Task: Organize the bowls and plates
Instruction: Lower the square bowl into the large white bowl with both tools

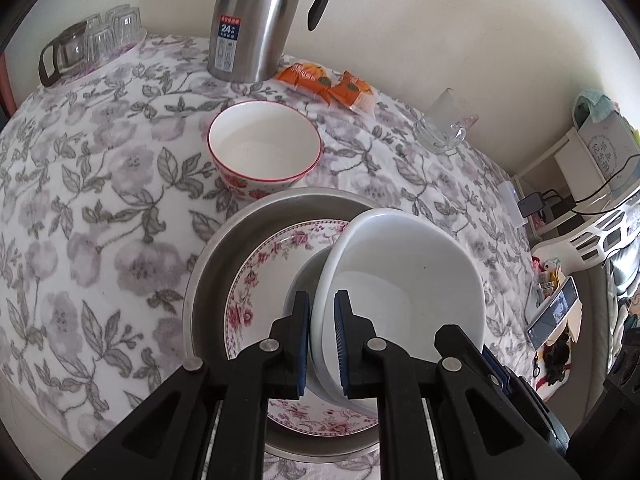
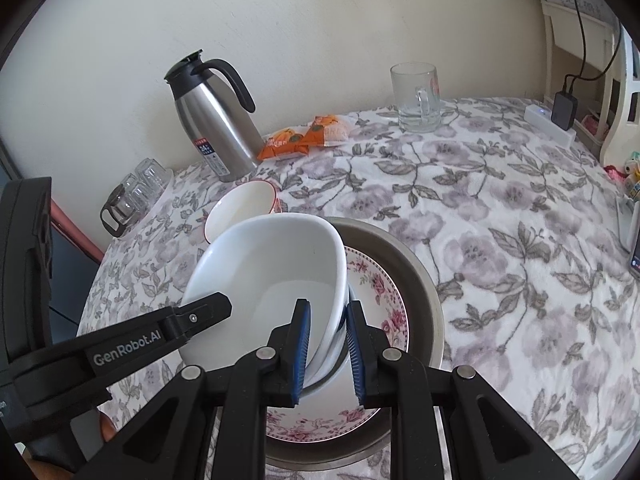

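A plain white bowl [image 1: 400, 272] [image 2: 272, 264] hangs tilted over a pink-flowered plate [image 1: 260, 272] [image 2: 384, 304], which lies in a round metal basin [image 1: 224, 248] [image 2: 416, 280]. My left gripper [image 1: 323, 304] is shut on the bowl's left rim. My right gripper [image 2: 329, 308] is shut on the opposite rim, its blue pads pressing the wall from both sides. Whether the bowl's base touches the plate is hidden. A red-rimmed bowl [image 1: 264, 144] [image 2: 244, 204] with a strawberry pattern stands upright on the cloth just behind the basin.
On the flowered tablecloth by the wall stand a steel thermos jug [image 1: 256, 20] [image 2: 212, 120], orange snack packs [image 1: 328, 84] [image 2: 304, 136] and a glass mug [image 1: 440, 128] [image 2: 416, 96]. Upturned glasses [image 1: 104, 36] sit at the far left corner. A phone [image 1: 554, 312] lies near the right edge.
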### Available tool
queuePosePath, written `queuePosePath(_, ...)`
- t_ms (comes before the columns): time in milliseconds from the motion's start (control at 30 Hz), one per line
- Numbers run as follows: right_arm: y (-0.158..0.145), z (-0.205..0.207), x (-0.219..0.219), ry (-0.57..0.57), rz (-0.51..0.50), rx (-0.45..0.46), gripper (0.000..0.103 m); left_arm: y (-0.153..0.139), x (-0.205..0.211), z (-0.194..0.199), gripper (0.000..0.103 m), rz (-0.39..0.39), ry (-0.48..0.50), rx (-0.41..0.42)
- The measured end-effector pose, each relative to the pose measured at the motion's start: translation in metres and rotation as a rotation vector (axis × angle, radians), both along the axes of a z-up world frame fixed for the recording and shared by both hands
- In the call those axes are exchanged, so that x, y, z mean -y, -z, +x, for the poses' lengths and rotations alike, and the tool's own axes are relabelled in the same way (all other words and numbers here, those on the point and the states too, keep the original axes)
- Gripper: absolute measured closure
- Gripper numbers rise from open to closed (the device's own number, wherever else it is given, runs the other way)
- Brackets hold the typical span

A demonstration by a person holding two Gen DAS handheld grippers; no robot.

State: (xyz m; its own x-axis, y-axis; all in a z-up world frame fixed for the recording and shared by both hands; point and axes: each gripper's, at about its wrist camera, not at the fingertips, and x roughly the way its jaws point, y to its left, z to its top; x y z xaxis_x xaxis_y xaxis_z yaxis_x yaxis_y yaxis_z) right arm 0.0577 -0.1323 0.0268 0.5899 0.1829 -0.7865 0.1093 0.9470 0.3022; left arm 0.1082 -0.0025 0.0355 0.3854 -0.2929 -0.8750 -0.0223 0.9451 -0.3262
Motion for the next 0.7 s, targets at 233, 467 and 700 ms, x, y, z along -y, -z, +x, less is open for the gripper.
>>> queuePosePath(233,0.0032,0.0014,-0.0034,-0.013,-0.003,-0.017,0.082,0.0008,-0.0063,0.0013,0.091,-0.017,-0.016,-0.010)
queuePosePath(467,0.0072,0.0026,-0.0043,-0.013,-0.003,-0.034,0.082,0.0015,-0.0081,0.0025,0.091,-0.019,-0.023,-0.016)
queuePosePath(700,0.0079,0.0026,-0.0042,-0.015,0.000,-0.032,0.082,0.0055,-0.0061,0.0034,0.091,-0.009,-0.019,-0.022)
